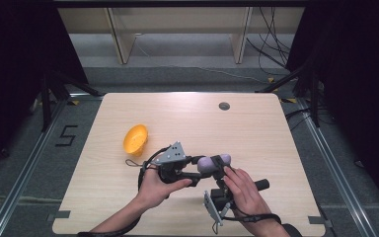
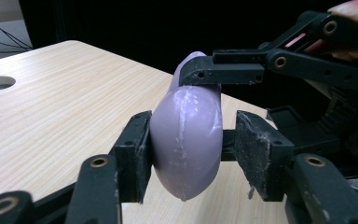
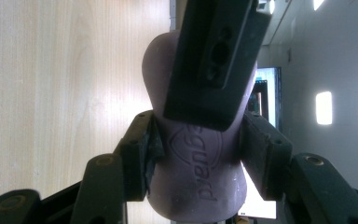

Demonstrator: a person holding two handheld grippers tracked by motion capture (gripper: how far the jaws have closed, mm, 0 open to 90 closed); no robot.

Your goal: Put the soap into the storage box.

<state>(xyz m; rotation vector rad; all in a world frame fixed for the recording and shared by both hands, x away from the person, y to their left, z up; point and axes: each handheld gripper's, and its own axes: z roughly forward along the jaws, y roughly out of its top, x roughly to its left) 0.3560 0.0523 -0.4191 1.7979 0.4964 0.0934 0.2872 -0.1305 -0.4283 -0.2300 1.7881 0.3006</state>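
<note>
High view is showing the person's two hands coming in from the bottom edge, the right gripper (image 1: pixel 220 165) and the left gripper (image 1: pixel 197 170) meeting over the near middle of the wooden surface (image 1: pixel 256 133). Between them the purple soap bar (image 1: pixel 210 162) is hanging above the wood — the right gripper's jaws are pinching it on both sides, as the right gripper view is showing around its embossed lettering (image 3: pixel 200 172). In the left gripper view the bar (image 2: pixel 186 140) is sitting between that gripper's jaws: one pad is touching it, the other is standing slightly apart, so those jaws are spread. Farther off, an orange bowl (image 1: pixel 135 139) is lying tilted on the surface, and beyond it a round grommet hole (image 1: pixel 224 105) is sitting near the far edge.
</note>
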